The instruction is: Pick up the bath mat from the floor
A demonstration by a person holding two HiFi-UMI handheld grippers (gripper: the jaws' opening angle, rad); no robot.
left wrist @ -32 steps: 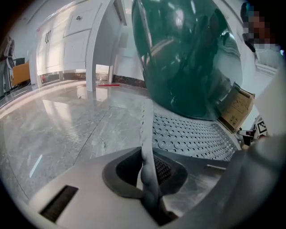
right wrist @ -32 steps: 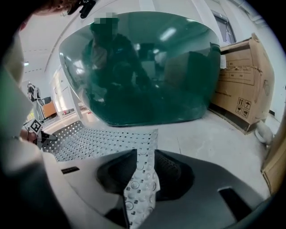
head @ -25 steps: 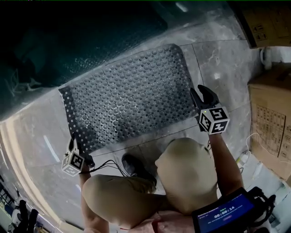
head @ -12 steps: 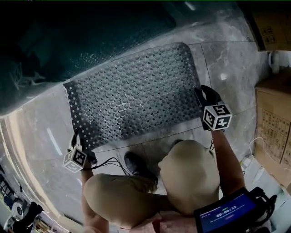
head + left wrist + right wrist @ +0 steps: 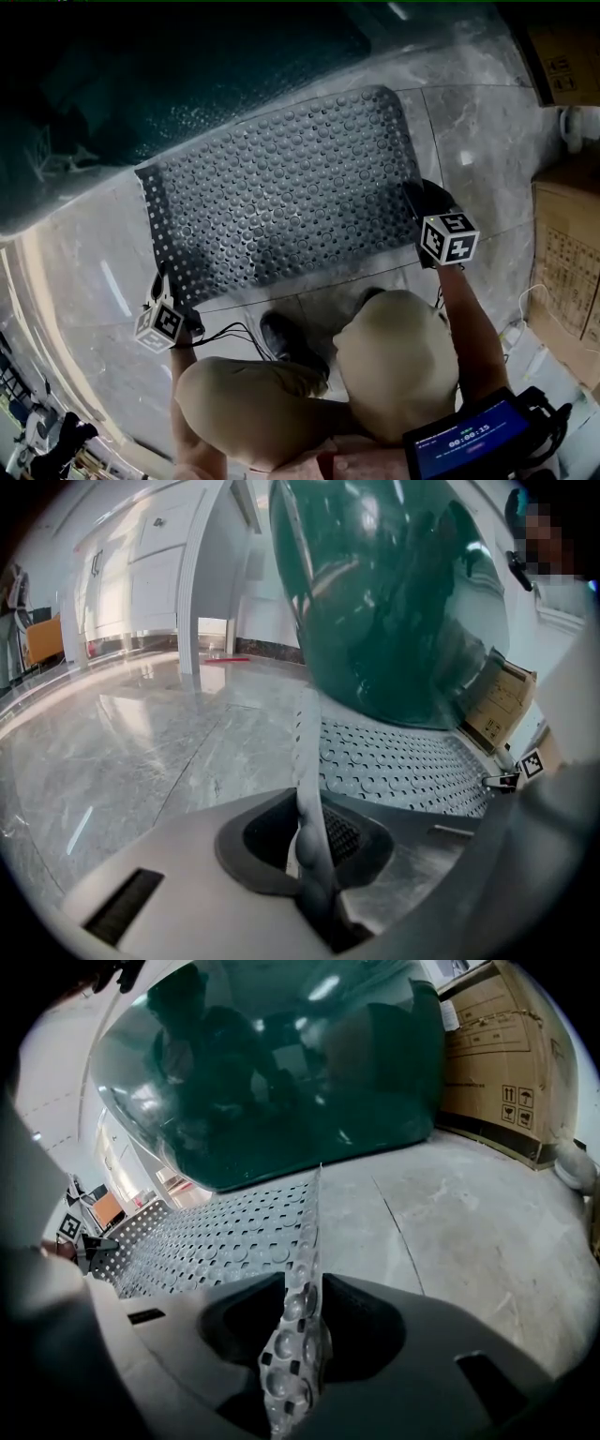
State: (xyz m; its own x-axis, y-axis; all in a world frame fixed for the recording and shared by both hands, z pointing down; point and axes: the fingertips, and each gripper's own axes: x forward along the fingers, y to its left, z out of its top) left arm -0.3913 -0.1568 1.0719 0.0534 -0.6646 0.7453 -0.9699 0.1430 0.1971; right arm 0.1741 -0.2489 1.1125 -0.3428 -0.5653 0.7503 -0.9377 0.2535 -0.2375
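The grey bath mat (image 5: 281, 192), dotted with holes and round bumps, lies on the marble floor in front of a dark green tub (image 5: 169, 66). My left gripper (image 5: 159, 284) is shut on the mat's near left corner; in the left gripper view a strip of the mat (image 5: 314, 841) stands pinched between the jaws. My right gripper (image 5: 424, 204) is at the near right corner. In the right gripper view the bumpy mat edge (image 5: 295, 1344) is clamped upright between the jaws. The rest of the mat (image 5: 216, 1232) stays flat.
Cardboard boxes (image 5: 572, 244) stand at the right, another (image 5: 497, 1054) beside the tub. The person's knees and a dark shoe (image 5: 291, 342) are just behind the mat's near edge. A white plug and cable (image 5: 511, 328) lie on the floor at the right.
My right gripper has sunk a little at the mat's near right corner. The left gripper has kept its hold and place.
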